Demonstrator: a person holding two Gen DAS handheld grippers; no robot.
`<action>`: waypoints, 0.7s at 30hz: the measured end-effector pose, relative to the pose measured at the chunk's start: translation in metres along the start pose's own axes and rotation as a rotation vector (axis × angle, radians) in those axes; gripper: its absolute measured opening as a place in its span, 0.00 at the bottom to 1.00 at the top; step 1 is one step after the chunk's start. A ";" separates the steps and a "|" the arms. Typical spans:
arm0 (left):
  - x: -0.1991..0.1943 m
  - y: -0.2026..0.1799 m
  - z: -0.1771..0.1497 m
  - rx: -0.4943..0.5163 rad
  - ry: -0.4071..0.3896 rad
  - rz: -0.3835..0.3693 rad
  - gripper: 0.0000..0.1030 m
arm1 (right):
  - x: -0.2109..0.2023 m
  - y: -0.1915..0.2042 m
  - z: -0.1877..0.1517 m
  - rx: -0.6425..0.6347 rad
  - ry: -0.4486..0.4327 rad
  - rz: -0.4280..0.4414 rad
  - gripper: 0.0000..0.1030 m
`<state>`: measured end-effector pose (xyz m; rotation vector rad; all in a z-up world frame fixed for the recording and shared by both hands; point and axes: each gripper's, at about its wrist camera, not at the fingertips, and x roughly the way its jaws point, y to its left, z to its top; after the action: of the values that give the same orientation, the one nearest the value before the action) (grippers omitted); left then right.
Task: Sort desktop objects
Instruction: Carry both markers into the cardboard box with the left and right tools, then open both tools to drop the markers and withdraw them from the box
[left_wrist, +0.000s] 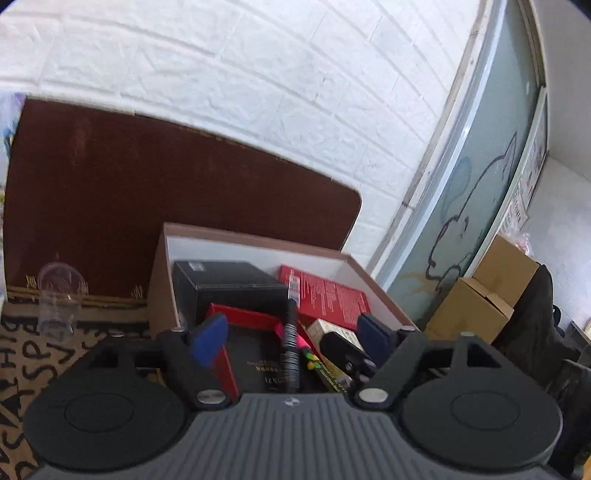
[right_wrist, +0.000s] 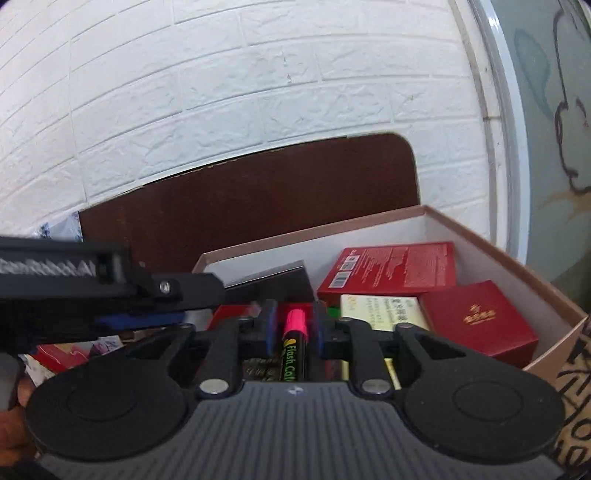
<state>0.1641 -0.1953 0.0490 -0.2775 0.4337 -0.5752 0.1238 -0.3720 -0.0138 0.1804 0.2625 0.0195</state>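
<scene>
right gripper (right_wrist: 294, 330): jaws pinching black pink-capped highlighter marker (right_wrist: 293, 347) | left gripper (left_wrist: 293, 330): jaws spread above white-lined cardboard box (left_wrist: 255, 243)

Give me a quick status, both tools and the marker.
Left tool open over the box. Right tool around the pink marker, grip unclear. Box crowded: black box, red boxes.
</scene>
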 end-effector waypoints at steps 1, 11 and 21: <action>-0.003 0.000 0.000 0.011 -0.003 -0.009 0.80 | -0.006 0.000 0.000 -0.015 -0.020 -0.008 0.49; -0.023 0.001 -0.016 0.018 0.036 0.011 0.95 | -0.034 0.016 -0.007 -0.108 -0.041 -0.082 0.92; -0.053 -0.001 -0.028 0.043 0.052 0.065 0.97 | -0.060 0.041 -0.015 -0.164 -0.016 -0.074 0.93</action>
<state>0.1108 -0.1689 0.0412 -0.2072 0.4786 -0.5283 0.0626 -0.3316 -0.0056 0.0080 0.2501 -0.0336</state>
